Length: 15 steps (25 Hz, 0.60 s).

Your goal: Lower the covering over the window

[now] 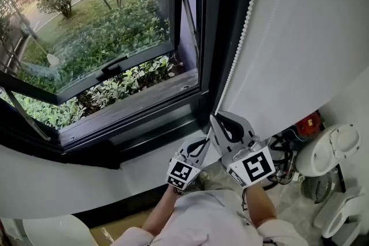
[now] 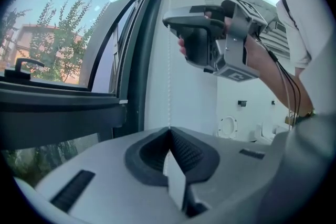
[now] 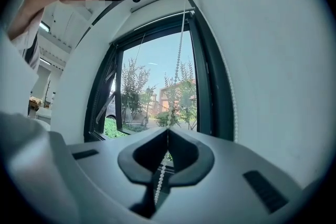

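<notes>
Right tool [image 3: 168, 131] was clamped shut on the bead chain [image 3: 180, 55], left tool [image 2: 169, 129] pinched closed on it lower down, beside the open window [image 1: 115, 66].

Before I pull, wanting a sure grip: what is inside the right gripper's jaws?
The bead chain passes between the shut jaws of the right gripper; the pinched beads are hidden.

Right gripper [image 3: 167, 131]: jaw tips together, pinching bead chain [image 3: 180, 55]. Chain runs from hollow behind tips, through them, up and slightly right to top. Dark-framed window [image 3: 207, 86] straight ahead; trees [image 3: 134, 89] beyond. Second strand [image 3: 231, 97] hangs right of claw against white wall [image 3: 273, 60].
</notes>
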{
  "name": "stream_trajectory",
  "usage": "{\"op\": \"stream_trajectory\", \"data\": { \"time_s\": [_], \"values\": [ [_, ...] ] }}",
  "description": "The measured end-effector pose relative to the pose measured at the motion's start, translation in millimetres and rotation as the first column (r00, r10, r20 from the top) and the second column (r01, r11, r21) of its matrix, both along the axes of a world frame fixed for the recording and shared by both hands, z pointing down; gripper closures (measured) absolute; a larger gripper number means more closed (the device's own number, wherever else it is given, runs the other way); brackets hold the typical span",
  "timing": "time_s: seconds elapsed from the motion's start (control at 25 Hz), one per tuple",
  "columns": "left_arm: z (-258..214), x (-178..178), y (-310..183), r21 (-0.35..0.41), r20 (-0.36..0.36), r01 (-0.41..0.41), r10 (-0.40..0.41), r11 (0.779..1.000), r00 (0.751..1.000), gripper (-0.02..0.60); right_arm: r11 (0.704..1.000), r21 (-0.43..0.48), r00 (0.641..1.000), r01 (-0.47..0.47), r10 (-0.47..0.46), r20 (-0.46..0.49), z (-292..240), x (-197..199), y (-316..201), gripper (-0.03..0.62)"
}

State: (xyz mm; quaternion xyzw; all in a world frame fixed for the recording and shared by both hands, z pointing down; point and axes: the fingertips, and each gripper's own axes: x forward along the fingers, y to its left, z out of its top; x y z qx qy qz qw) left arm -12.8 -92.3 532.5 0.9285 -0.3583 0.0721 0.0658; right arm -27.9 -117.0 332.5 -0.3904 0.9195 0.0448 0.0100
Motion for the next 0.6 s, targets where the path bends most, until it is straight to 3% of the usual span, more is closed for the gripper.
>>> {"op": "stream_trajectory", "data": {
  "time_s": [0.6],
  "values": [
    [73,-5,14,-0.106,0.069,-0.028,0.036,0.994,0.997,0.568,0.994,-0.105,1.0,0.01,-0.013,-0.025,74,-2,9,0.599]
  ]
}}
